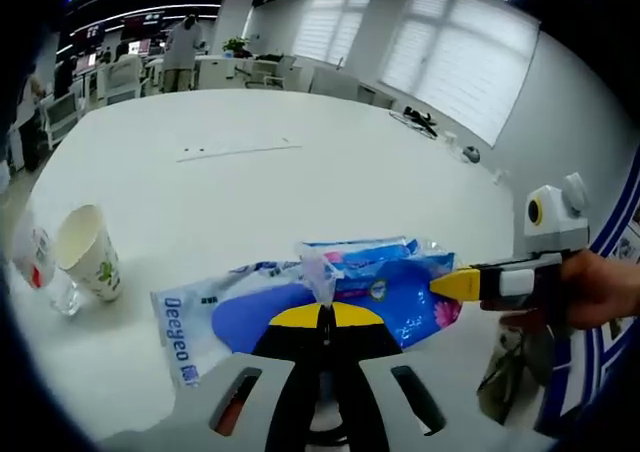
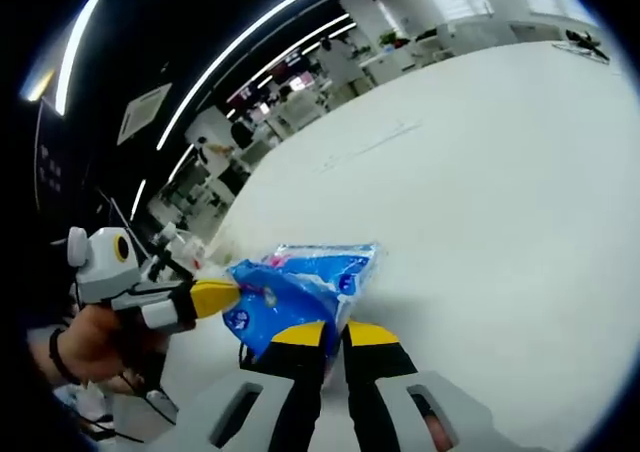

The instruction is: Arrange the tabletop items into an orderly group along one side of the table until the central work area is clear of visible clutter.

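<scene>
Two handheld grippers meet on one blue-and-white crinkled plastic packet (image 1: 345, 287) lying on a white tabletop (image 1: 300, 172). Left gripper (image 1: 326, 317) has its jaws closed on the packet's clear edge, directly ahead of its tips; right gripper (image 2: 334, 332) pinches the packet's opposite end, its jaws nearly together. Carrying it well probably means lifting both ends evenly, keeping the film taut without tearing. Glossy and wrinkled, the packet shows pink print and a white strip with lettering. A paper cup with green leaf print (image 1: 90, 252) stands well to one side of the left gripper's fingers.
</scene>
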`<action>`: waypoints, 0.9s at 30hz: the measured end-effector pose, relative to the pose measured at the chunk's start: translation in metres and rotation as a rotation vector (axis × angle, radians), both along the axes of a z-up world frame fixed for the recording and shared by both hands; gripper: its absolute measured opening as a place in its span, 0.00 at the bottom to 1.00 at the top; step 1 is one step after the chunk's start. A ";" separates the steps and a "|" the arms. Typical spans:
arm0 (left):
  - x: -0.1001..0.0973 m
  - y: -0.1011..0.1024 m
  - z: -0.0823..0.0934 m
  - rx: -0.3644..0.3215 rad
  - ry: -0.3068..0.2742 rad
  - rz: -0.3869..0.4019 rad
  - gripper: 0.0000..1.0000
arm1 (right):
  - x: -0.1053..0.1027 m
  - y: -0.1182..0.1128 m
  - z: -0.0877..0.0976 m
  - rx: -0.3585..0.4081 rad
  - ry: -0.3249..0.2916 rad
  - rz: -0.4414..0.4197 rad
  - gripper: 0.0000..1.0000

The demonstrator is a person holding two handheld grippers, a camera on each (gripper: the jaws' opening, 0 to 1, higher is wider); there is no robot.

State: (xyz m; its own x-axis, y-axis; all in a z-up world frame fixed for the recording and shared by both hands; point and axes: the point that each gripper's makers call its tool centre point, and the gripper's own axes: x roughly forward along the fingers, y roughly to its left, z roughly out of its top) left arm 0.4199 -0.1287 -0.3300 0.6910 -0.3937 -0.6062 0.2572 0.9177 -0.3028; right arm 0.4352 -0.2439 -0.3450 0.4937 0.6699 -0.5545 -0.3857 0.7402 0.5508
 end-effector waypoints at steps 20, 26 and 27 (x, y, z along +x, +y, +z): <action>0.070 -0.016 -0.016 -0.013 0.016 0.006 0.00 | 0.074 -0.012 -0.009 -0.003 -0.006 -0.049 0.02; 0.092 -0.024 -0.022 -0.020 0.017 0.022 0.00 | 0.109 -0.019 -0.009 -0.005 -0.021 -0.067 0.01; 0.095 -0.025 -0.024 -0.022 0.018 0.025 0.00 | 0.116 -0.021 -0.010 -0.004 -0.025 -0.071 0.01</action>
